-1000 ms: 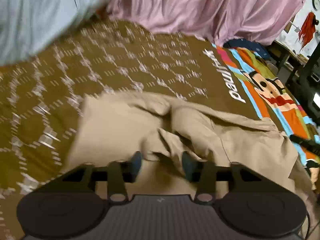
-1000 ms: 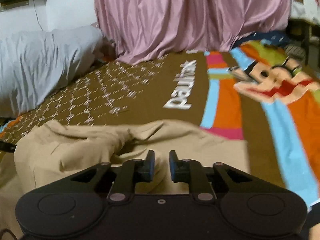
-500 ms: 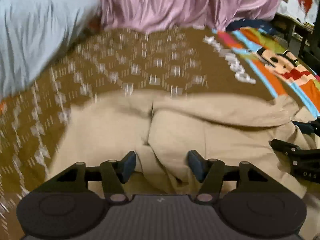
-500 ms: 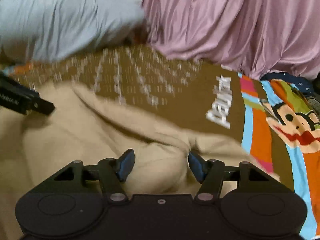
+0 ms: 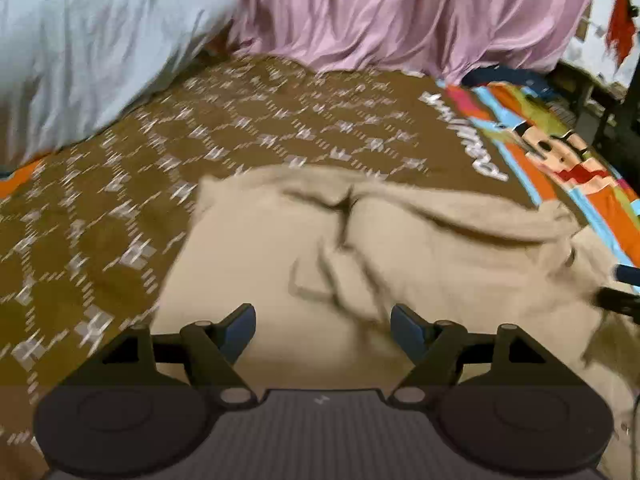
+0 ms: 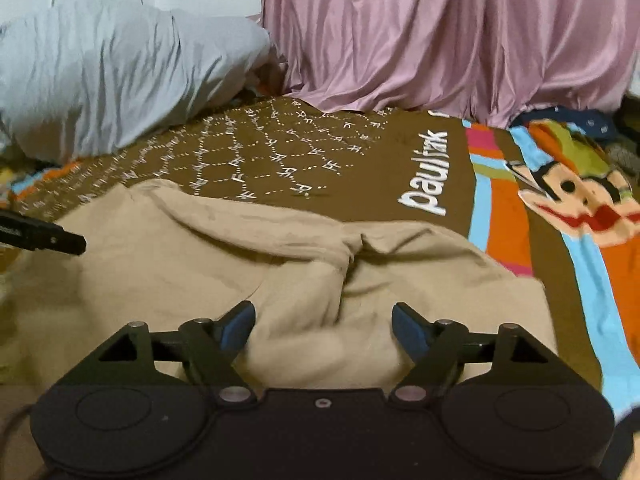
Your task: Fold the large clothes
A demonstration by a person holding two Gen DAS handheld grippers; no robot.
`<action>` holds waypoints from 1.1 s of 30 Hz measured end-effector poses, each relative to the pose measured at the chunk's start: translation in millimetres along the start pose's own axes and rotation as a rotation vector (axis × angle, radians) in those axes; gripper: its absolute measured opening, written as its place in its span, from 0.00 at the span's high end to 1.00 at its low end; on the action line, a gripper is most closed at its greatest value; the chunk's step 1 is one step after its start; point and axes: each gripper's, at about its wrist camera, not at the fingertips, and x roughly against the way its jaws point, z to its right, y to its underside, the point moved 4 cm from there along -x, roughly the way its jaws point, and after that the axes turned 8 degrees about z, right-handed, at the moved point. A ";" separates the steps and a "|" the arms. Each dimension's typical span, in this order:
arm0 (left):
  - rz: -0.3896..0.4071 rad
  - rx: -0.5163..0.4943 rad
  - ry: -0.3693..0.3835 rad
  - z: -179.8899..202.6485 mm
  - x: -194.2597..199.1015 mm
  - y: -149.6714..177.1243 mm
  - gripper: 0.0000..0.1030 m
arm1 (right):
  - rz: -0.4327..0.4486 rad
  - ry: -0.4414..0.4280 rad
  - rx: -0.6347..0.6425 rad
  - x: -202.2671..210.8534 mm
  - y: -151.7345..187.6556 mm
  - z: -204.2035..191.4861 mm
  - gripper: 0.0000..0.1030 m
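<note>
A large beige garment [image 5: 440, 248] lies rumpled on the bed, with a bunched fold in its middle [image 6: 328, 276]. My left gripper [image 5: 323, 322] hovers over its near part, jaws opening wide, and the cloth lies beneath them without the pads pressing on it. My right gripper [image 6: 322, 318] stands the same way over the garment's right half, jaws opening, nothing pinched. One finger of the left gripper pokes in at the left edge [image 6: 44, 236] of the right wrist view. The right gripper's fingertips [image 5: 624, 292] show at the right edge of the left wrist view.
A brown patterned bedspread [image 6: 300, 152] with a bright cartoon-monkey panel [image 6: 580, 200] covers the bed. A grey bundle of bedding [image 5: 100, 52] sits at the back left. Pink drapery [image 5: 400, 12] hangs along the back. Furniture legs [image 5: 616, 112] stand at the far right.
Both grippers' jaws have spread from narrow to wide. The right one no longer pinches the beige cloth. Both views have shifted across the garment, which now lies flatter.
</note>
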 end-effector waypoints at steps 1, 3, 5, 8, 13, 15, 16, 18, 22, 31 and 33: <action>-0.011 -0.004 -0.023 -2.5 6.6 3.1 0.23 | -0.007 0.001 -0.014 11.3 1.3 0.8 0.21; -0.014 -0.004 -0.057 -7.2 23.9 7.3 0.21 | -0.010 0.006 -0.038 39.4 5.0 1.4 0.20; -0.005 0.027 -0.056 -11.2 46.9 10.6 0.15 | -0.001 0.016 -0.044 69.2 7.3 0.5 0.19; 0.019 0.051 -0.031 -14.0 82.4 14.1 0.09 | 0.023 0.047 -0.022 122.2 10.2 0.7 0.14; 0.084 0.016 -0.020 -11.2 144.6 24.8 0.00 | 0.061 0.158 0.087 217.1 14.5 9.6 0.04; 0.111 -0.005 -0.006 -7.3 167.4 34.5 0.00 | 0.065 0.203 0.127 248.2 16.8 16.1 0.01; 0.116 -0.021 -0.005 -4.2 176.1 39.8 0.00 | 0.069 0.222 0.140 263.2 17.9 18.6 0.01; 0.117 -0.072 -0.015 3.9 192.7 53.1 0.00 | 0.060 0.218 0.149 285.0 22.1 19.0 0.01; 0.143 -0.184 -0.032 26.3 223.0 82.9 0.00 | 0.025 0.111 0.189 299.9 40.3 -11.1 0.01; 0.087 -0.433 0.073 73.1 246.8 134.9 0.00 | -0.195 -0.168 0.420 278.6 92.9 -118.3 0.01; 0.061 -0.473 0.103 81.2 245.0 141.3 0.00 | -0.229 -0.156 0.558 273.9 109.6 -132.1 0.01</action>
